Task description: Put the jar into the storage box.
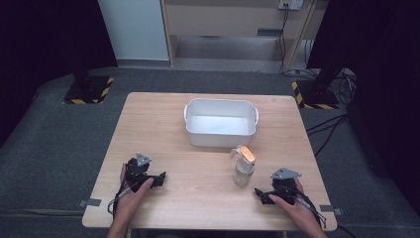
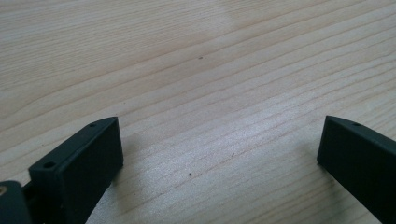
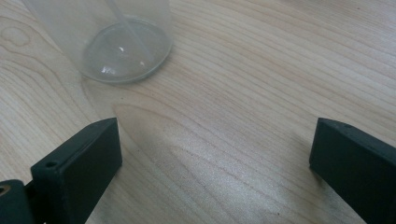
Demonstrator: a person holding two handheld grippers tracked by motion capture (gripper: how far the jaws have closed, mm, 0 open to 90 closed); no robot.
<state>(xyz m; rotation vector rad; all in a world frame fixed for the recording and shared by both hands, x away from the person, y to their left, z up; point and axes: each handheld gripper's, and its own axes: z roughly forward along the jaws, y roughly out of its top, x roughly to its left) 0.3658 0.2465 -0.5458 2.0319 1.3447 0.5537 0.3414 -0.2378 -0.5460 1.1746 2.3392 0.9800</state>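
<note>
A clear spray bottle point(image 1: 243, 168) with an orange and white trigger head stands upright on the wooden table point(image 1: 208, 203), just in front of a white plastic tub point(image 1: 221, 122). My right gripper point(image 1: 263, 195) rests on the table to the bottle's right, open, nothing between its jaws. In the right gripper view the bottle's clear base point(image 3: 122, 44) stands ahead and to the left of the open right gripper point(image 3: 215, 149). My left gripper point(image 1: 157, 178) lies at the front left, held by a hand. The left gripper point(image 2: 219, 149) stands open over bare wood.
The tub sits in the middle of the table's far half. Grey carpet surrounds the table. Two black stands with yellow-striped bases point(image 1: 89, 89) point(image 1: 317, 94) stand beyond the far corners, with cables on the floor at the right.
</note>
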